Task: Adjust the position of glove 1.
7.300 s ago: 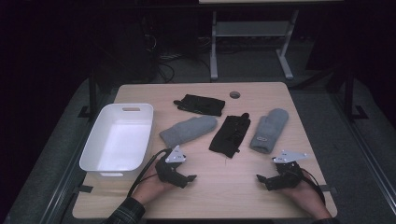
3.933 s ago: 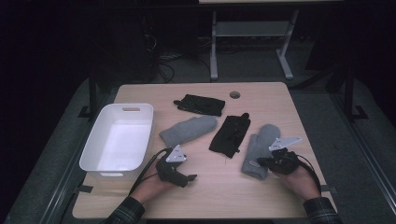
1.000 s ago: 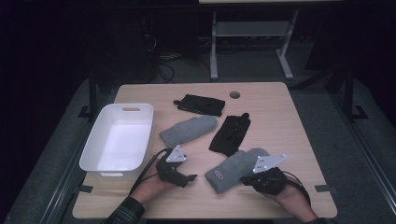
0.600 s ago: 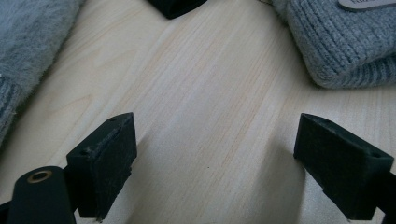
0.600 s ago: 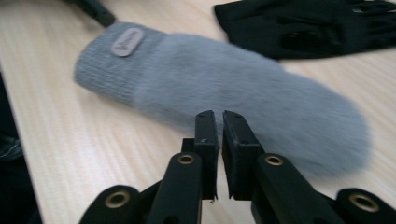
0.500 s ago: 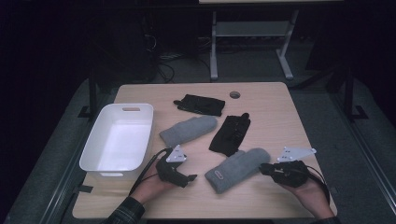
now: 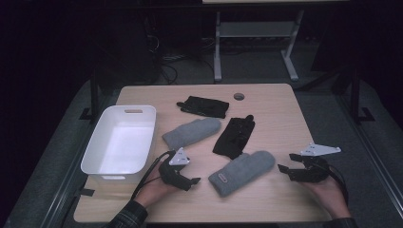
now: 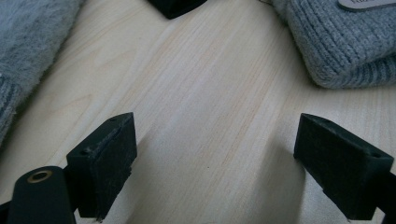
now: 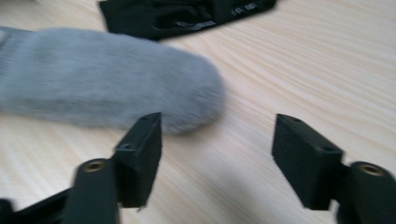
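Between my two tongs lies the grey mitten (image 7: 241, 172) I have just dragged down from the far right of the table (image 7: 280, 114) and let go. Left of my left tongs (image 7: 187, 179) sits the white bin (image 7: 119, 142), probably its destination. My right tongs (image 7: 285, 171) have pulled back to the mitten's right, jaws apart and empty. The left tongs rest near its cuff, jaws also spread, ready to take over.

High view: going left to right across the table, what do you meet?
White bin → left gripper → near grey mitten → right gripper.
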The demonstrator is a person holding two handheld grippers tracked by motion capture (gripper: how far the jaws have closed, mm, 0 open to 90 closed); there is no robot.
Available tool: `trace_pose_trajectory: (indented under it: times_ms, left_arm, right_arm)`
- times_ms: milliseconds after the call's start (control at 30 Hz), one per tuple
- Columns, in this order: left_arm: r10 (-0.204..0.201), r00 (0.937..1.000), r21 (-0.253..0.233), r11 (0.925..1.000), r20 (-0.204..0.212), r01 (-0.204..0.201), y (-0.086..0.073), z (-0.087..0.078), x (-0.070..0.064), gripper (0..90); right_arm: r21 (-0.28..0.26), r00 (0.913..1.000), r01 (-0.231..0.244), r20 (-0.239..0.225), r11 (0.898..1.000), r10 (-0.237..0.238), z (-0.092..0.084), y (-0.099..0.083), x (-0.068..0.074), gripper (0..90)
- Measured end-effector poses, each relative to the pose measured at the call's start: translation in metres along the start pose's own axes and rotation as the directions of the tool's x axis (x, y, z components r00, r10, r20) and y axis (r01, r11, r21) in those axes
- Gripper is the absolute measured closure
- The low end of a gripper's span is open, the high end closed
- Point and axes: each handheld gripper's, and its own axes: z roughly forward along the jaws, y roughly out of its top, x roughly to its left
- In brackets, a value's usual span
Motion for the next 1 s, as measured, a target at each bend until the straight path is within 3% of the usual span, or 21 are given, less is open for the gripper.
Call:
trace_pose_trajectory:
  times_ms: [33,200,333,500,633,700,767,1000]
  left_arm:
    - [0.000,1.0000,0.001,1.0000,0.000,0.000,0.000,0.000,0.000,12.2]
    - [-0.002,1.0000,-0.002,1.0000,0.001,0.002,0.000,0.000,0.000,12.2]
    - [0.005,1.0000,0.001,1.0000,0.005,-0.005,0.000,0.000,0.001,12.2]
    - [0.004,1.0000,0.009,0.9999,0.000,-0.004,0.001,-0.001,0.002,13.0]
    - [-0.013,0.9998,0.017,0.9998,-0.016,0.014,0.004,-0.003,0.004,13.2]
    - [-0.028,0.9995,0.016,0.9995,-0.013,0.028,0.007,-0.004,0.005,13.3]
    - [-0.036,0.9993,0.008,0.9993,-0.014,0.036,0.011,-0.005,0.005,13.3]
    - [-0.030,0.9991,0.002,0.9995,-0.029,0.030,0.026,-0.008,0.004,13.5]
  right_arm:
    - [0.006,0.9997,-0.019,0.014,1.000,0.019,0.004,-0.004,-0.006,22.8]
    - [0.002,0.9975,-0.019,0.068,1.000,0.019,0.012,-0.011,-0.016,13.9]
    - [-0.015,0.9967,-0.031,0.075,0.999,0.032,0.015,-0.016,-0.021,13.2]
    - [0.010,0.9958,-0.043,0.081,0.999,0.042,0.019,-0.023,-0.027,11.8]
    - [0.025,0.9956,-0.049,0.082,0.998,0.047,0.021,-0.022,-0.027,11.8]
    - [0.061,0.9958,-0.050,0.079,0.997,0.045,0.024,-0.022,-0.025,11.4]
    - [0.066,0.9957,-0.031,0.089,0.997,0.025,0.025,-0.021,-0.023,11.3]
    - [0.046,0.9937,-0.047,0.104,0.998,0.041,0.029,-0.022,-0.018,6.9]
